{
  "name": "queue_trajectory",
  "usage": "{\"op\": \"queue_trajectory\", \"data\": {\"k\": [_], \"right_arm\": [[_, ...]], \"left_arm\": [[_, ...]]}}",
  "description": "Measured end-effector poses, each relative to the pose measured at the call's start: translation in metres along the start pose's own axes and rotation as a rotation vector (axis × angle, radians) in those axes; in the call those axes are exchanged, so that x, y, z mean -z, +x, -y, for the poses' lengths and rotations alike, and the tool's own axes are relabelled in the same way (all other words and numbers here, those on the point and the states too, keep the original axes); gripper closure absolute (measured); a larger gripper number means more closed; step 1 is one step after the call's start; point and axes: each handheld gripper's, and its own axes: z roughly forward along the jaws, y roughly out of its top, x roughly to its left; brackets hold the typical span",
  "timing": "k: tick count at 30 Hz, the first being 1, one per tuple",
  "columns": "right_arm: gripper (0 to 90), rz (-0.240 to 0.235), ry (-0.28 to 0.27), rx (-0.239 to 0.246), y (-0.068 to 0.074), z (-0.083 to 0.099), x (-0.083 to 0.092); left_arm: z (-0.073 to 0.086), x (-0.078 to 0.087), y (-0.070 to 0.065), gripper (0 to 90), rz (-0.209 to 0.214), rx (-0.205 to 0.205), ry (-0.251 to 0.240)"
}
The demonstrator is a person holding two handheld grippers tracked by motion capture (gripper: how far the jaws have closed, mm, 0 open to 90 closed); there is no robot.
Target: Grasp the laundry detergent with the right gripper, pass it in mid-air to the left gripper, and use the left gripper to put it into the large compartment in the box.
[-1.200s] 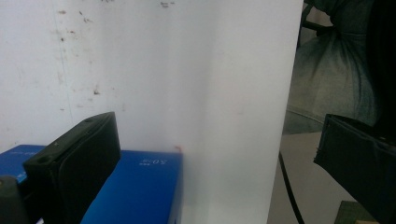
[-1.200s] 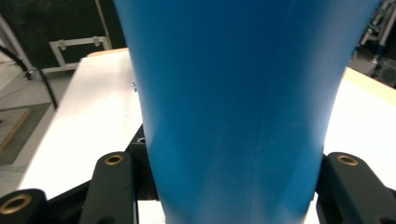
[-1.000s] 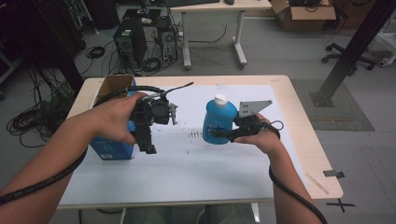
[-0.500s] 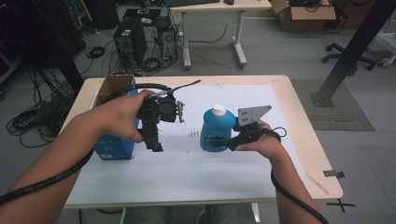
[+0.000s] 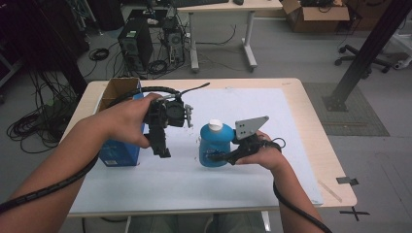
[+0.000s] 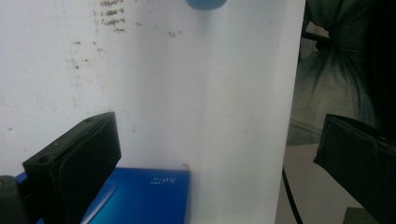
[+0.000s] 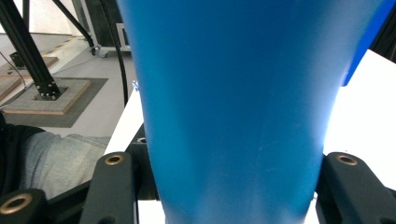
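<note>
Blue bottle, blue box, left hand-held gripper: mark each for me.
blue bottle (image 5: 214, 148), high view, on the front of its body below the white cap.
blue box (image 5: 119, 153), high view, on its blue side face.
left hand-held gripper (image 5: 163, 151), high view, between the tips of its open jaws.

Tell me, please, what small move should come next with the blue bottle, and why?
Probably lower it onto the white mat. The right gripper is shut on the blue bottle, while the left gripper hangs open above the mat beside the blue box.
</note>
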Motion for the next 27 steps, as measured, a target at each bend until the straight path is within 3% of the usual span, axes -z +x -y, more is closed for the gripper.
{"op": "queue_trajectory", "data": {"k": [12,27], "right_arm": [[44.2,-0.038,0.003,0.008,0.002,0.003,-0.023],[44.2,-0.053,0.000,0.009,0.000,0.002,-0.046]], "left_arm": [[-0.006,-0.002,0.000,0.2,0.007,-0.009,-0.004],[-0.012,-0.010,-0.003,0.2,0.013,-0.023,0.002]]}}
